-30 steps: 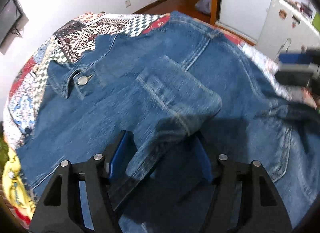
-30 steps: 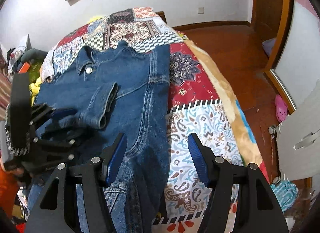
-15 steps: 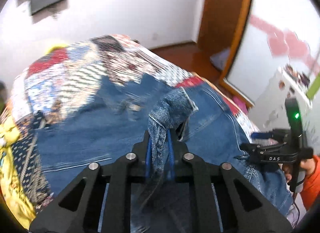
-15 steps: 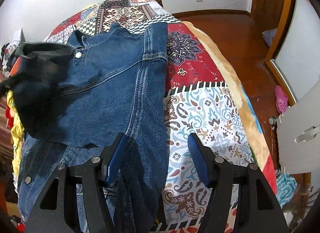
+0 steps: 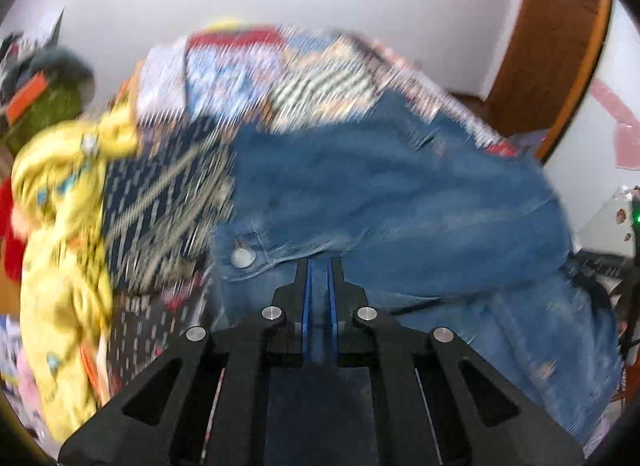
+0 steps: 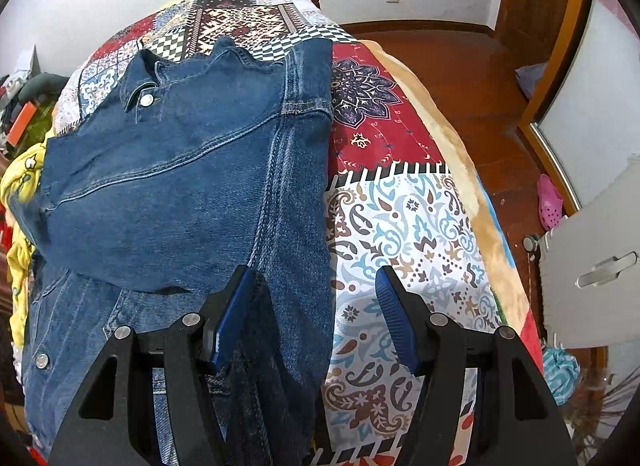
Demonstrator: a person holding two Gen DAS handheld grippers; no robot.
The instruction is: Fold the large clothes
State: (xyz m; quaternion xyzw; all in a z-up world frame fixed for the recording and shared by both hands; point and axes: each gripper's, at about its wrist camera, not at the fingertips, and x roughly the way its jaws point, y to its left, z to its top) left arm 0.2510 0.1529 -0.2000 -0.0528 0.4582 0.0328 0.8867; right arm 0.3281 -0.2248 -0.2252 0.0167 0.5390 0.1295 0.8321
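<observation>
Patchwork bed (image 6: 404,225), denim jacket (image 6: 180,185) spread across it, one sleeve mid-fold.
Yellow garment (image 5: 60,266) heaped at the bed's left; next to it the left gripper (image 5: 319,278) is clamped tight on a fold of sleeve denim, and that thin pinch could slip under the heavy cloth's drag. Over on the right, the right gripper (image 6: 316,306) hangs half-open, empty, above the jacket's right edge; unpinned, that side may shift and skew the fold.

Black grippers, silver screws, blue-padded fingers (image 6: 394,322).
</observation>
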